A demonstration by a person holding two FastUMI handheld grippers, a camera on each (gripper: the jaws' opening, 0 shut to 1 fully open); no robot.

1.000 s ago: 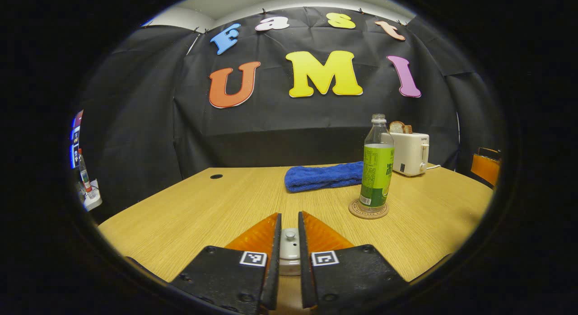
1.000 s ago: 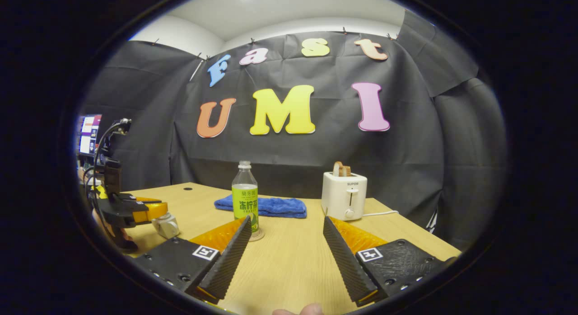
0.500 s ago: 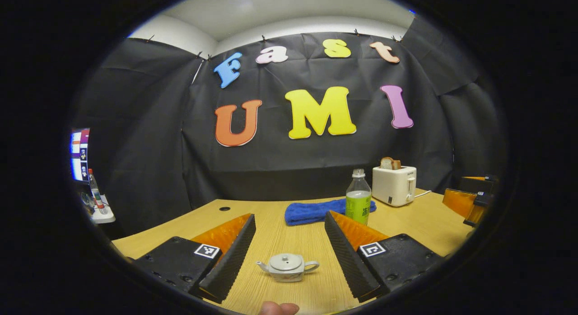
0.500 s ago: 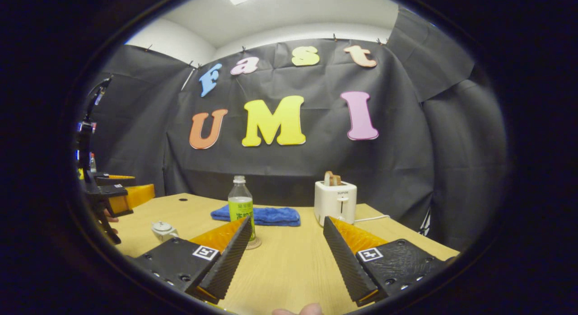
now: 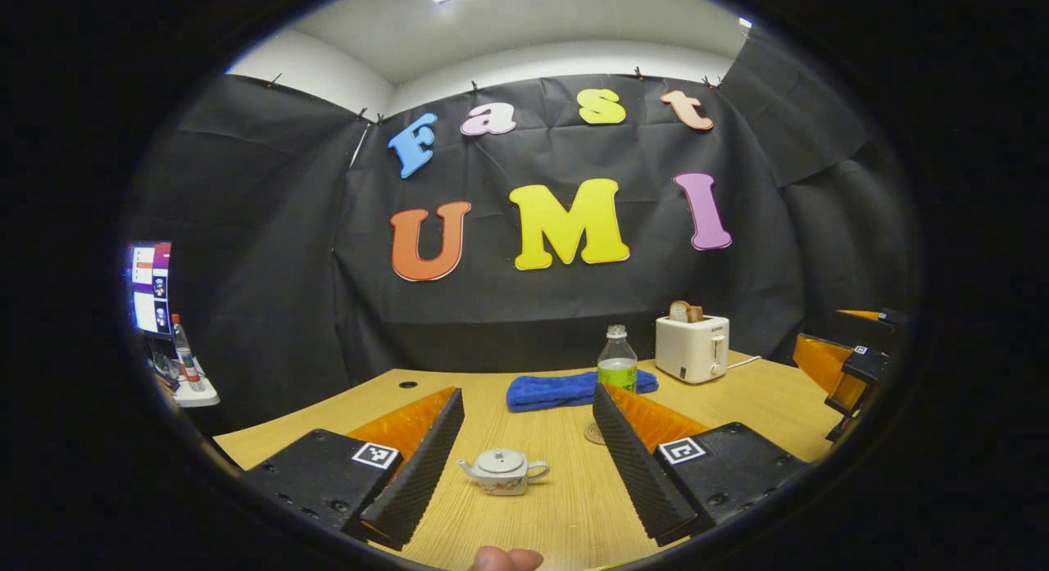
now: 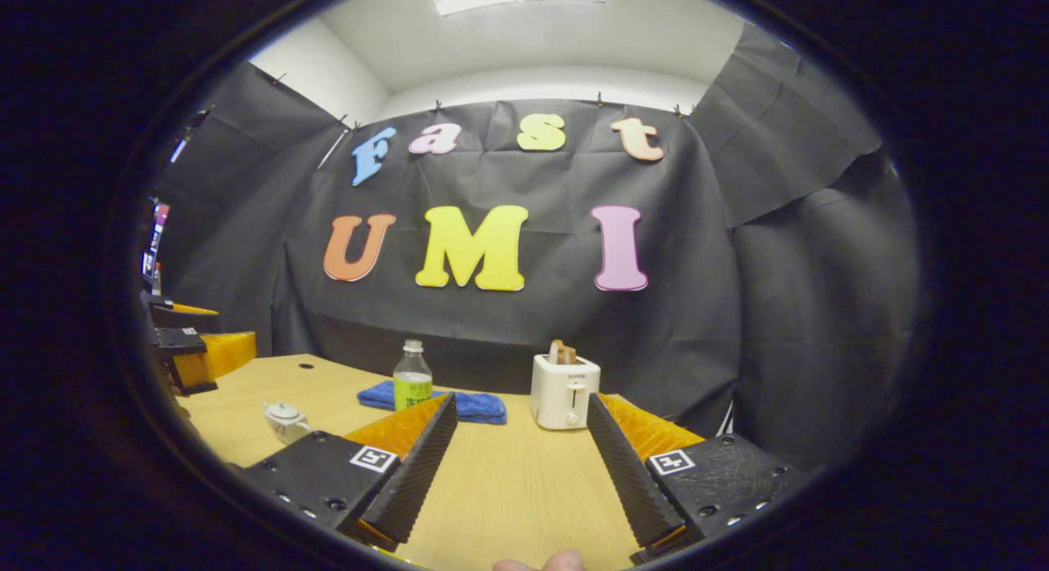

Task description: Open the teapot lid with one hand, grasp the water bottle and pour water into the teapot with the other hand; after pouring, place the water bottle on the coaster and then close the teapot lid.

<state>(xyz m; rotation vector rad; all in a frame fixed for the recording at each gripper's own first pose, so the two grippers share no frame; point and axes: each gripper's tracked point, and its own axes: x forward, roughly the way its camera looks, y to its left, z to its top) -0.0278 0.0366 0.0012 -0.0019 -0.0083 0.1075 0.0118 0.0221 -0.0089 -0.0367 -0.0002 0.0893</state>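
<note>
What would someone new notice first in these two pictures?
Probably the small white teapot, lid on, standing on the wooden table between the open fingers of the left gripper. Behind it a green-labelled bottle stands before a blue towel, with a white toaster to their right.

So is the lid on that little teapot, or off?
On. In the left gripper view the teapot sits on the table with its knobbed lid seated on top, and nothing touches it.
</note>
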